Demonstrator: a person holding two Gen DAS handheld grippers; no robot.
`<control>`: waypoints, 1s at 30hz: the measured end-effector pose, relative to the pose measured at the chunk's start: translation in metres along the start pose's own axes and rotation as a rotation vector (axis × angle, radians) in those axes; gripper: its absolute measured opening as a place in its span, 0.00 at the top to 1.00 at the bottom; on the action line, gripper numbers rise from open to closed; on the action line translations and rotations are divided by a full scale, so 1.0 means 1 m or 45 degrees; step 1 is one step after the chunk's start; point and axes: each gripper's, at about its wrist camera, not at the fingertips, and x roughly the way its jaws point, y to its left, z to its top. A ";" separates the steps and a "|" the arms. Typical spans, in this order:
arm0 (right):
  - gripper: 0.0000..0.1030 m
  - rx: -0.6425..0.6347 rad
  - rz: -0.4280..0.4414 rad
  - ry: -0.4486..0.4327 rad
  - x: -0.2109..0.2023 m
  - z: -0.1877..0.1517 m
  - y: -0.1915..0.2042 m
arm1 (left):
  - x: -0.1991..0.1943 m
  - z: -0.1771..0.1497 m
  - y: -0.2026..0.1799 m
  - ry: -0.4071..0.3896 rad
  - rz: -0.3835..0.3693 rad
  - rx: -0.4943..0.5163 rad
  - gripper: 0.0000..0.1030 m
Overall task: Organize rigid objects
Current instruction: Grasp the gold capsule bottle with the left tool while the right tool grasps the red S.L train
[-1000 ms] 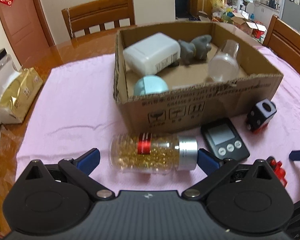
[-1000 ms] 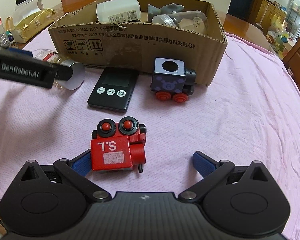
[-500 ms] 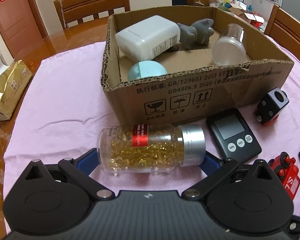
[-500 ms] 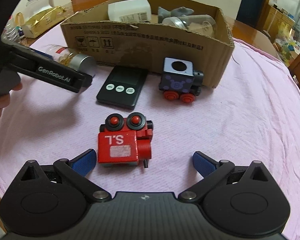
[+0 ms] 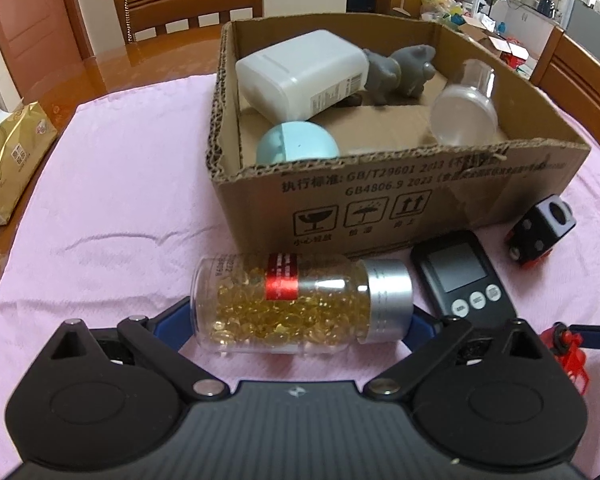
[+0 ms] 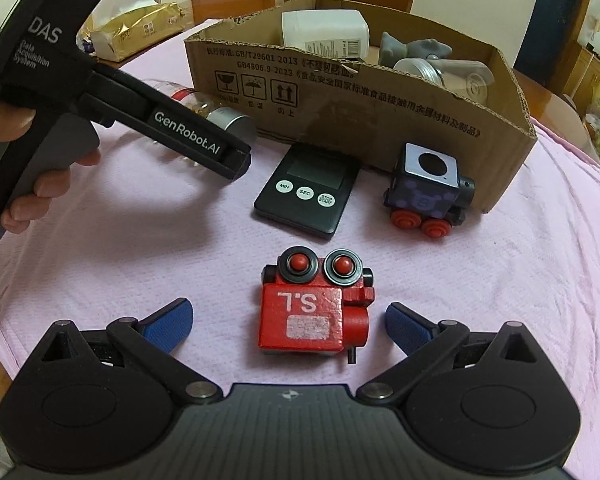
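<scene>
A clear bottle of golden capsules (image 5: 300, 304) with a silver cap lies on its side on the pink cloth, just in front of the cardboard box (image 5: 380, 204). My left gripper (image 5: 298, 322) straddles it lengthwise. Its jaws are closing, with the blue pads right at the bottle's base and cap and no squeeze visible. A red toy train (image 6: 312, 316) marked "S.L" lies between the fingers of my open right gripper (image 6: 286, 312), with a gap on both sides. In the right wrist view, a person's hand (image 6: 24, 204) holds the left gripper's handle.
In the box lie a white bottle (image 5: 300, 72), a grey animal figure (image 5: 400, 72), a teal round thing (image 5: 296, 144) and a clear jar (image 5: 464, 112). A black timer (image 6: 308, 196) and a purple toy train (image 6: 428, 196) sit before the box. A gold packet (image 5: 8, 156) lies left.
My left gripper came down and forward, so the capsule bottle now lies between its fingers. The right gripper shifted and rolled, so the red train went from by its left finger to between the two.
</scene>
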 end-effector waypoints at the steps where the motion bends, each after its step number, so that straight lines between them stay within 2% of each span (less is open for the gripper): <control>1: 0.00 0.001 0.000 0.001 0.001 0.001 0.001 | -0.001 0.001 0.000 -0.006 -0.005 0.001 0.04; 7: 0.00 0.003 0.000 0.010 -0.003 -0.001 0.001 | -0.004 0.008 -0.003 -0.034 -0.011 0.057 0.08; 9: 0.04 0.002 -0.001 0.001 -0.005 -0.001 0.001 | -0.005 0.009 -0.004 -0.030 -0.023 0.070 0.09; 12: 0.13 0.005 -0.007 -0.009 -0.006 0.001 -0.002 | -0.004 0.010 -0.005 -0.025 -0.022 0.073 0.09; 14: 0.24 0.009 -0.015 -0.013 -0.009 0.002 -0.003 | -0.005 0.010 -0.005 -0.020 -0.021 0.075 0.09; 17: 0.34 0.012 -0.025 -0.020 -0.011 0.002 -0.005 | -0.005 0.010 -0.006 -0.018 -0.023 0.083 0.09; 27: 0.36 0.016 -0.032 -0.022 -0.010 0.003 -0.006 | -0.004 0.013 -0.007 -0.013 -0.010 0.086 0.09; 30: 0.41 0.017 -0.022 -0.023 -0.010 0.003 -0.005 | -0.005 0.013 -0.008 -0.011 -0.012 0.091 0.09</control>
